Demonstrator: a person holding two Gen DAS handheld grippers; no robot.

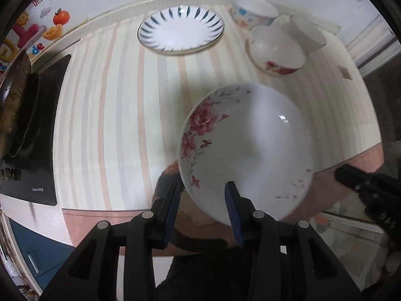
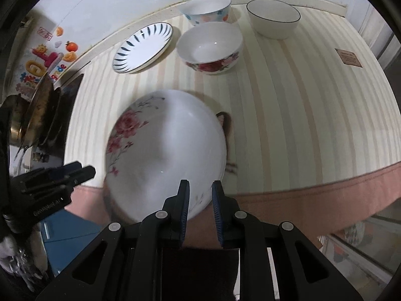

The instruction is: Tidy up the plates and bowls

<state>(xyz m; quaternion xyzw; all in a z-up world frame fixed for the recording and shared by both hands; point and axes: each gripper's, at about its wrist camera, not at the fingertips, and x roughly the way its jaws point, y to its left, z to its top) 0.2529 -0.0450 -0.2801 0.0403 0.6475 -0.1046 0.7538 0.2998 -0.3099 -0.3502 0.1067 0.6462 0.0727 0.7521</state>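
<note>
A large white plate with pink flowers (image 1: 250,145) (image 2: 163,150) hangs blurred above the striped counter (image 1: 120,115), near its front edge. My left gripper (image 1: 202,186) is shut on the plate's near-left rim, one blue pad over the inside and one outside. My right gripper (image 2: 200,184) is shut on the near-right rim in the same way. Each gripper also shows in the other's view: the right gripper (image 1: 343,174) and the left gripper (image 2: 85,168). A blue-striped plate (image 1: 180,30) (image 2: 142,47) lies at the back.
Three bowls stand at the back right: a dotted bowl (image 2: 208,7), a red-rose bowl (image 2: 210,47) and a dark-rimmed white bowl (image 2: 273,17). A black stove (image 1: 37,125) with a pan (image 2: 37,105) borders the left. A brown patch (image 2: 226,125) shows under the held plate.
</note>
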